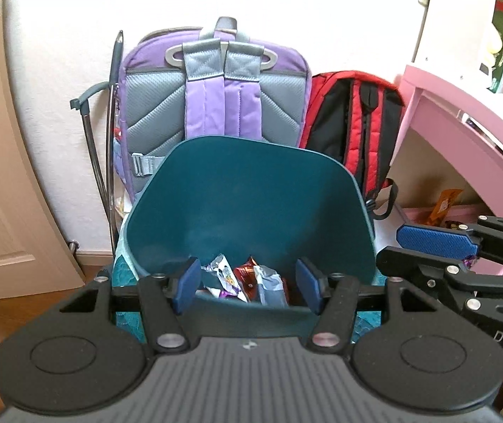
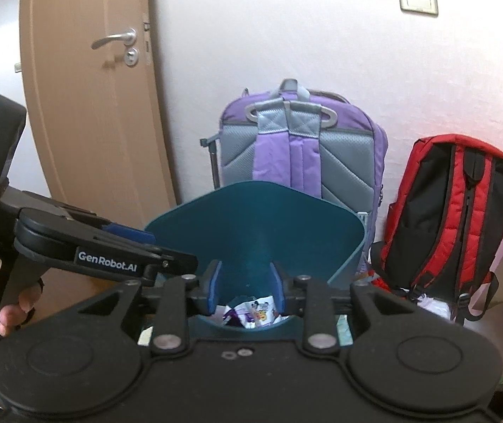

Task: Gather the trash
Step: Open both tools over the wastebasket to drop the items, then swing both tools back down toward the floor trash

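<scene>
A teal trash bin [image 1: 251,194] stands on the floor against the wall, directly below both grippers. Several crumpled snack wrappers [image 1: 244,282] lie at its bottom. My left gripper [image 1: 249,283] hangs over the bin's mouth, open, with nothing between its blue pads. From the right, the other gripper's blue pad [image 1: 435,240] reaches toward the bin's rim. In the right wrist view the bin [image 2: 251,218] and the wrappers [image 2: 255,312] show again. My right gripper [image 2: 246,287] is open above them and holds nothing. The left gripper's blue pad [image 2: 128,234] comes in from the left there, held by a hand [image 2: 8,313].
A purple backpack [image 1: 212,95] and a red and black backpack [image 1: 353,123] lean on the wall behind the bin. A pink desk [image 1: 463,123] stands at the right, with an orange wrapper [image 1: 443,206] under it. A wooden door [image 2: 89,105] is at the left.
</scene>
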{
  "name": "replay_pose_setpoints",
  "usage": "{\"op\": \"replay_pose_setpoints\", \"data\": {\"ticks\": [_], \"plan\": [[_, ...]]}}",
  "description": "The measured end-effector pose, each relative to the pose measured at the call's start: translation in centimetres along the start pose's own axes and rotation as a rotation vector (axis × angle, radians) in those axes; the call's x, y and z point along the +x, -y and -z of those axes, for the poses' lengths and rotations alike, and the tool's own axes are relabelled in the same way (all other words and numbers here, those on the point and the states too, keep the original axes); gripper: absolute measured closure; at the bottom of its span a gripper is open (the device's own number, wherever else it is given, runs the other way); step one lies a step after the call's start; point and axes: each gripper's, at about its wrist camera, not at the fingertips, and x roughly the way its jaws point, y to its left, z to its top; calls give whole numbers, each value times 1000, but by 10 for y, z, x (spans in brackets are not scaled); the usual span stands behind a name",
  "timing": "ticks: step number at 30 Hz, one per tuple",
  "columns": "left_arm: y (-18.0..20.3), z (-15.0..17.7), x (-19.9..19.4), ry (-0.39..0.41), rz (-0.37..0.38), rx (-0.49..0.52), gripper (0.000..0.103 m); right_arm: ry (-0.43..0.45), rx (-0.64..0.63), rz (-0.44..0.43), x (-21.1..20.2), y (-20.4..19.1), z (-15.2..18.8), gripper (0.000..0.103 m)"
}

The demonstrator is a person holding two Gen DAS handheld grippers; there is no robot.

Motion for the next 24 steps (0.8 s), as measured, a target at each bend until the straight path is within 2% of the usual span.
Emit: {"op": "replay_pose_setpoints", "data": {"ticks": [4, 6, 8, 12, 14, 20, 22, 23, 24], "plan": [[0, 10, -22, 14, 4, 0, 44, 9, 3, -30, -17, -11, 2, 70], [-1, 18, -33, 19, 12, -7, 35, 11, 7, -50, -23, -16, 4, 69], [-3, 26, -45, 36, 8, -8, 30, 9, 9, -76, -28, -22, 8, 68], [-10, 43, -62, 43, 5, -9, 29, -8, -6, -106, -33, -36, 16, 66], [-16, 53, -69, 46, 5, -23, 21, -19, -15, -122, -34, -44, 22, 65], [-45, 88, -82, 59, -1, -72, 18, -60, -31, -188, -23, -69, 47, 54], [-58, 100, -80, 64, -9, -93, 11, -78, -46, -208, -15, -78, 59, 51], [-66, 107, -78, 65, -22, -105, 3, -88, -56, -216, -10, -82, 65, 51], [-73, 113, -76, 66, -38, -115, 0, -99, -67, -224, -4, -87, 70, 50]]}}
